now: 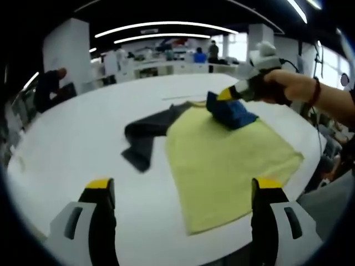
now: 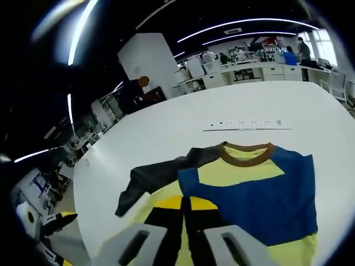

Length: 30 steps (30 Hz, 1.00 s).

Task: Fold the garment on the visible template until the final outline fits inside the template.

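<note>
The garment (image 1: 222, 158) lies on a white table (image 1: 77, 144). It is a yellow shirt with a dark grey sleeve (image 1: 145, 133) spread to the left. My right gripper (image 1: 228, 95), held in a hand, comes in from the right and is shut on a blue part (image 1: 230, 112) of the shirt, which is lifted and bunched. In the right gripper view the blue panel (image 2: 260, 194), brown collar (image 2: 247, 149) and grey sleeve (image 2: 155, 178) lie ahead, and my right gripper (image 2: 186, 206) has its jaws together on the fabric. My left gripper (image 1: 183, 188) hovers open in front of the shirt's near edge, holding nothing.
A thin marked strip (image 2: 249, 124) lies on the table beyond the collar. The table's round edge (image 2: 83, 183) falls away on the left. A person in dark clothes (image 1: 50, 83) stands at the far left, with desks and more people (image 1: 199, 55) behind.
</note>
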Each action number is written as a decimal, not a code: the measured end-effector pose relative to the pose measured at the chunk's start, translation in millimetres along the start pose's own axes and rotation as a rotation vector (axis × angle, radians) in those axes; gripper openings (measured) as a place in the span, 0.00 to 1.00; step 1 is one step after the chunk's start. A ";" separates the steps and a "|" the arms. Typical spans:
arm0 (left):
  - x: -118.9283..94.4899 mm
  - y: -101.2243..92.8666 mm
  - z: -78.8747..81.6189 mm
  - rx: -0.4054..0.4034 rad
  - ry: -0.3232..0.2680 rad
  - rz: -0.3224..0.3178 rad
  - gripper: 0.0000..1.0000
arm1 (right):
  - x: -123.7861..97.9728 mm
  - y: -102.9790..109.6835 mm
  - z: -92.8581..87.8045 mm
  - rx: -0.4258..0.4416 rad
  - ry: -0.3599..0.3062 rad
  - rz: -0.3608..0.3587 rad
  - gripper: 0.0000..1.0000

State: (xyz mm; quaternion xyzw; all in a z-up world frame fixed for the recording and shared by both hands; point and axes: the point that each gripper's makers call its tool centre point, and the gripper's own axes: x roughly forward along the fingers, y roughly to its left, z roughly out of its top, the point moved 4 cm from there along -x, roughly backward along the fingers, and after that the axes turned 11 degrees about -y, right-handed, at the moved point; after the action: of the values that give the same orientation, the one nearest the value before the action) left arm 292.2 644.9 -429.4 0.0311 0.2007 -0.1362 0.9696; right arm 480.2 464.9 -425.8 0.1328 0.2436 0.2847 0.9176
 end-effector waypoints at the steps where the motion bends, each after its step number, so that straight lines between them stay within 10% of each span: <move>1: -0.1 0.4 -0.7 0.000 0.002 0.000 0.99 | 1.0 2.8 -0.7 -0.003 0.000 0.005 0.00; 30: 0.0 5.7 -5.7 -0.041 -0.001 0.006 0.99 | 16.9 49.1 -32.2 -0.060 0.070 0.147 0.00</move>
State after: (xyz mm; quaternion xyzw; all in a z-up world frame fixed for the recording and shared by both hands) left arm 291.6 651.0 -434.5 0.0119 0.2029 -0.1289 0.9706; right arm 453.0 517.5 -440.5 0.1129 0.2565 0.3628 0.8888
